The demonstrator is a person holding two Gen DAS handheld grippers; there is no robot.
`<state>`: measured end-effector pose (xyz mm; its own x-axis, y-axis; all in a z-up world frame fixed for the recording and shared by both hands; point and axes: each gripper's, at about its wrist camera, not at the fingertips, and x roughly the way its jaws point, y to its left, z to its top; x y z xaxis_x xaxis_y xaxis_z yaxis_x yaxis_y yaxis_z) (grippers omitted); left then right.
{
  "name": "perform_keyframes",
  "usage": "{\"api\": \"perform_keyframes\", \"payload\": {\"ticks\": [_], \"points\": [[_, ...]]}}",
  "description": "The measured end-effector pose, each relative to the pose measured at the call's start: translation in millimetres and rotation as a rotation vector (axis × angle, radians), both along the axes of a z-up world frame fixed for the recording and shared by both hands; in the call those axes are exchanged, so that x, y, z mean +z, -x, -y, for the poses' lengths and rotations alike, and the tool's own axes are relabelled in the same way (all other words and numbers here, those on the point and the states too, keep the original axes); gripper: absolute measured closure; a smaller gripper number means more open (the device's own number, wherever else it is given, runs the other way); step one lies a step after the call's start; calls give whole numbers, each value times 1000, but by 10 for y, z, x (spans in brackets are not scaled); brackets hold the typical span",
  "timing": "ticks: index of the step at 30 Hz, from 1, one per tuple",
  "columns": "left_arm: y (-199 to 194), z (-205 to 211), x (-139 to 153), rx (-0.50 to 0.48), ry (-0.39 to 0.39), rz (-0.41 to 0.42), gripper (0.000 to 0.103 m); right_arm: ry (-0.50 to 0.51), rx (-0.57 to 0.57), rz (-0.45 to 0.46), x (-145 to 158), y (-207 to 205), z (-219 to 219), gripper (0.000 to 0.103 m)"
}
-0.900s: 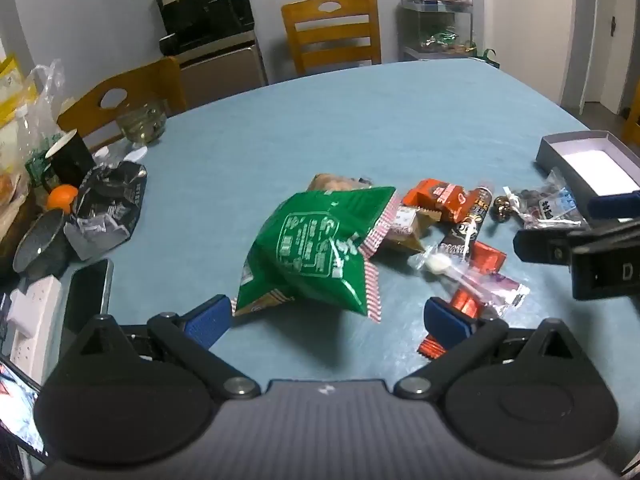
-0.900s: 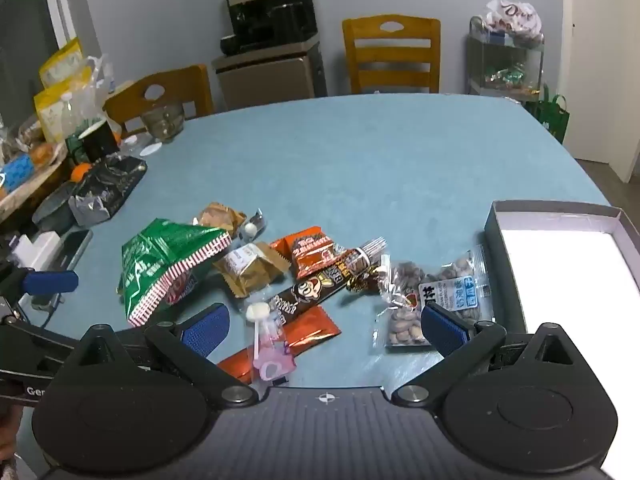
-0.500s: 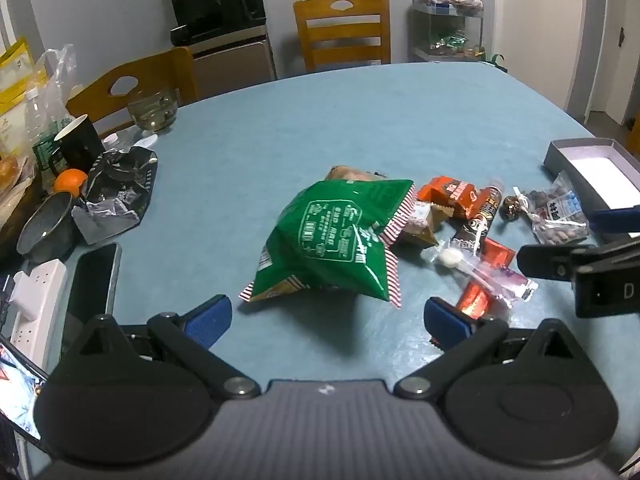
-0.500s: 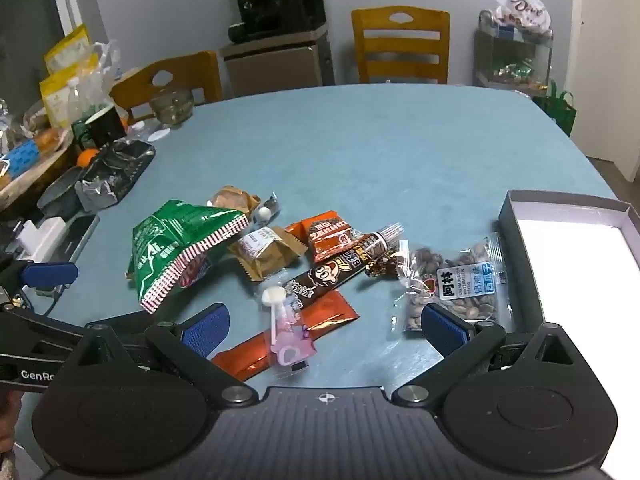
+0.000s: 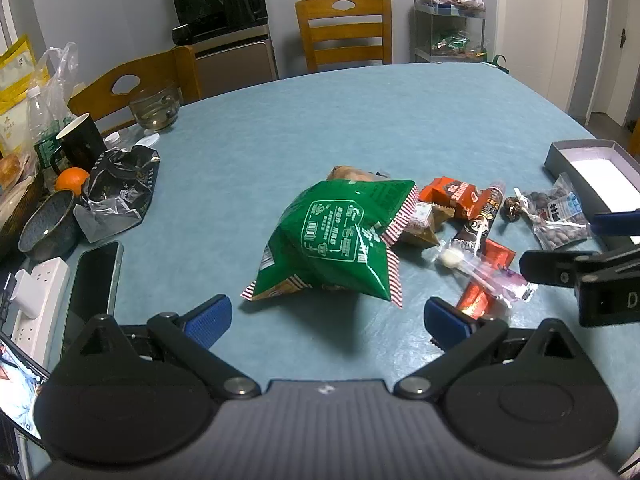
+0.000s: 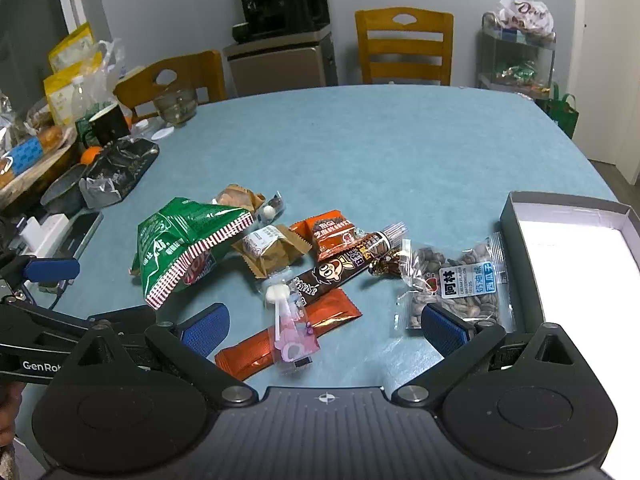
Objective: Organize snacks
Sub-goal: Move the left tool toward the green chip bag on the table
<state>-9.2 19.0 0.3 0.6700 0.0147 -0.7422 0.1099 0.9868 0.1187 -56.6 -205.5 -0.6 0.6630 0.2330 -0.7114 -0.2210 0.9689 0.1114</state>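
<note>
A pile of snacks lies on the blue table. A green chip bag (image 5: 336, 240) (image 6: 184, 244) is the largest. Beside it lie an orange packet (image 6: 334, 236), a dark chocolate bar (image 6: 340, 270), an orange wrapper (image 6: 288, 336), a pink lollipop pack (image 6: 290, 326) and a clear bag of seeds (image 6: 456, 280) (image 5: 560, 220). An open grey box (image 6: 576, 248) (image 5: 592, 164) stands right of the pile. My left gripper (image 5: 326, 314) is open, just short of the green bag. My right gripper (image 6: 324, 326) is open over the orange wrapper and lollipop pack.
At the table's left edge are a phone (image 5: 94, 280), a power strip (image 5: 38, 296), a black foil bag (image 5: 118, 196), a bowl (image 5: 48, 226), an orange (image 5: 72, 178) and a black mug (image 5: 82, 144). Wooden chairs (image 5: 344, 30) stand beyond the table.
Both grippers have drawn back a little from the pile and risen slightly. Both stay open. The snacks have not moved.
</note>
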Motion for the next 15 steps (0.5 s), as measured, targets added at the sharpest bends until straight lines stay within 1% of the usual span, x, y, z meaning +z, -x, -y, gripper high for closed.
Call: {"api": "perform_keyframes", "payload": {"ticks": [15], "points": [[-10, 6, 12, 0, 0, 1, 0, -6, 23, 1, 14, 16, -18, 0]]}}
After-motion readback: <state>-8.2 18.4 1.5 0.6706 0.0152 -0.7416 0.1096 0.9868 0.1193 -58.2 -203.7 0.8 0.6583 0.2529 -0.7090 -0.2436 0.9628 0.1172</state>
